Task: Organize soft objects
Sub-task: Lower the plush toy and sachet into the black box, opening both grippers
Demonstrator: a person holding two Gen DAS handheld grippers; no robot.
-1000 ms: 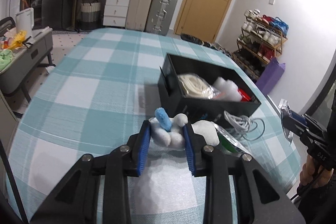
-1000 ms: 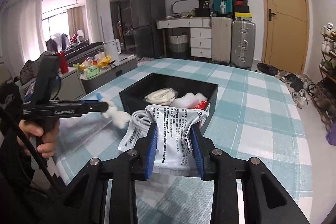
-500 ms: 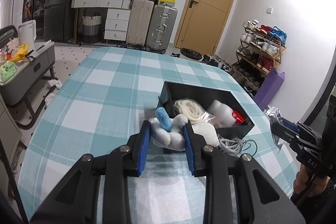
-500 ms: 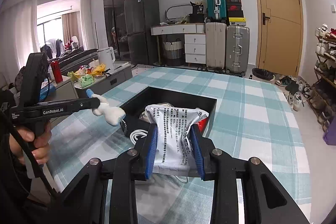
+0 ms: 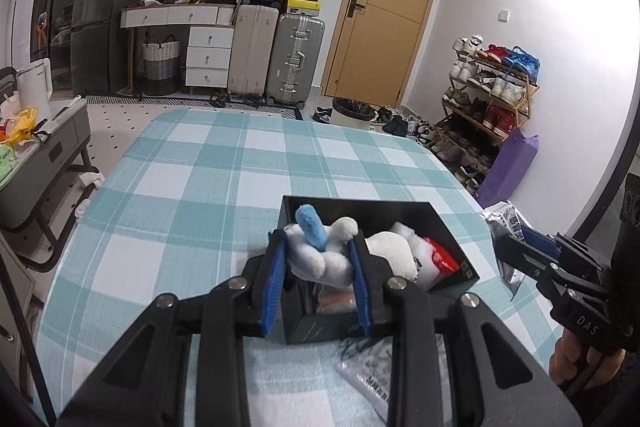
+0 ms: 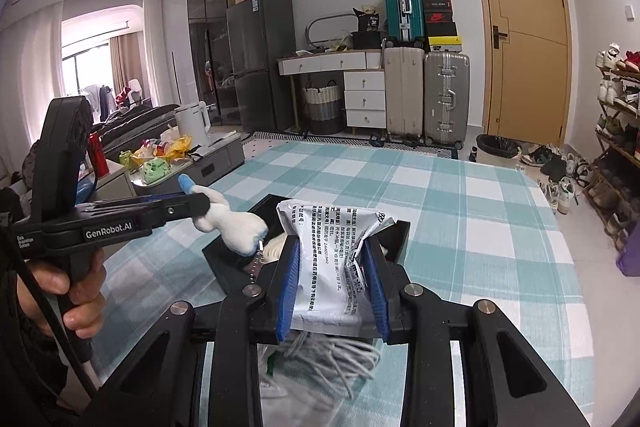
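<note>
White plush (image 5: 320,255), blue-tipped, sits pinched in our left gripper (image 5: 318,267), jaws closed on it above the near end of the black box (image 5: 436,223). Our right gripper (image 6: 333,283) has its jaws clamped on a silver packet (image 6: 328,267), held over the box on the checked surface (image 5: 200,195). White cord (image 6: 332,359) lies below the packet.

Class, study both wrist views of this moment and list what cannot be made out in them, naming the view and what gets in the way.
- Contents of the black box, left wrist view: mostly hidden behind the plush toy in the left gripper.
- Box interior, right wrist view: covered by the silver packet in the right gripper.
- Packet print: too small to read.
- White cable, right wrist view: partly hidden behind the right gripper.
</note>
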